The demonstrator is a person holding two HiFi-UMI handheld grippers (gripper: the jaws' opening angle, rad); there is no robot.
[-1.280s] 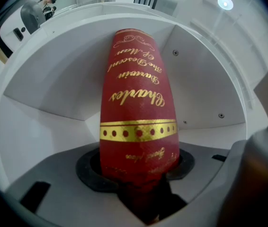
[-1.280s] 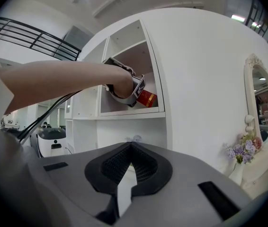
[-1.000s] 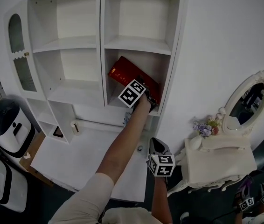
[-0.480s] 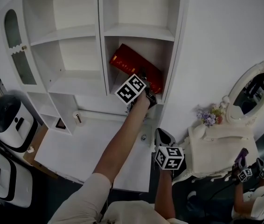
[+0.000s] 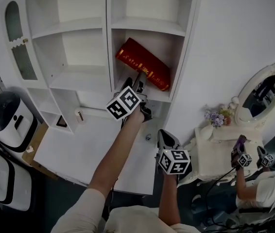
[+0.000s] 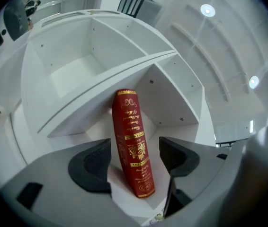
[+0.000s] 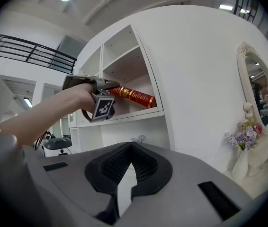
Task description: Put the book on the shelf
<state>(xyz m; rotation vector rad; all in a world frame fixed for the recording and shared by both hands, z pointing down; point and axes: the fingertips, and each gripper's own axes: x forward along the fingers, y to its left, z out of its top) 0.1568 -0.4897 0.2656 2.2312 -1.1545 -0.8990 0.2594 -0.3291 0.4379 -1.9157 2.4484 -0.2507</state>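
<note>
A red book (image 5: 143,70) with gold lettering leans to the right inside the lower right compartment of the white shelf unit (image 5: 107,42). My left gripper (image 5: 135,87) hangs just in front of that compartment, jaws wide open. In the left gripper view the book (image 6: 133,141) stands on the shelf board ahead of the left gripper (image 6: 136,150), and neither pad touches it. My right gripper (image 5: 165,141) is low over the desk, shut on nothing. In the right gripper view, the right gripper (image 7: 131,151) faces the book (image 7: 134,96) from below.
A white desk top (image 5: 79,149) runs under the shelves, with a small bottle (image 5: 79,115) at its back. A vanity with an oval mirror (image 5: 261,98) and flowers (image 5: 214,118) stands at the right. White appliances (image 5: 6,125) sit on the left. Another person (image 5: 254,188) is at lower right.
My left gripper has let go of the book, opened wide and drawn back out of the compartment. The book stays leaning on the shelf. The right gripper has barely moved.
</note>
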